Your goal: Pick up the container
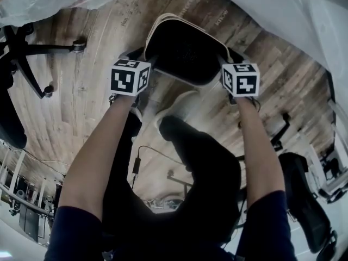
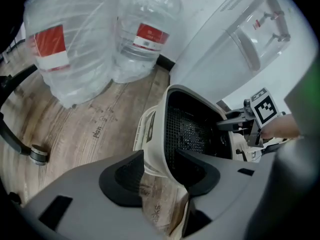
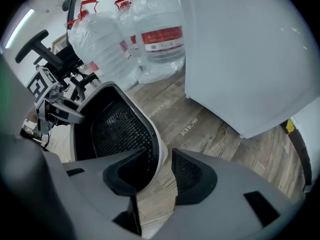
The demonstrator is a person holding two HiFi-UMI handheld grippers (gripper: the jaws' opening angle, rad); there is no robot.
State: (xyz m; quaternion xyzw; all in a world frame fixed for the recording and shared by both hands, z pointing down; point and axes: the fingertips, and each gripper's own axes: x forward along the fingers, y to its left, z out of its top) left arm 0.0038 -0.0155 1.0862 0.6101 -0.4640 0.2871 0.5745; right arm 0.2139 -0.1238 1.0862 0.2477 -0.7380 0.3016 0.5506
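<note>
Closing both sets of jaws squarely on the rim is what this step calls for, I judge. The left gripper (image 2: 161, 160) has its jaws wide apart, astride the white rim of the container (image 1: 185, 53), with the pads clear of it. The right gripper (image 3: 161, 155) is equally wide, straddling the opposite rim and gripping nothing. Each rim should sit deep between the pads before both sides squeeze together, then lift level so the container cannot tip.

In the head view the container, black mesh inside, lies at 12 o'clock over the wooden floor (image 1: 81, 91), with the left gripper at its 9 o'clock and the right at its 3. The left forearm (image 1: 103, 156) and right forearm (image 1: 261, 156) reach forward, roughly parallel, elbows toward 6 o'clock.
</note>
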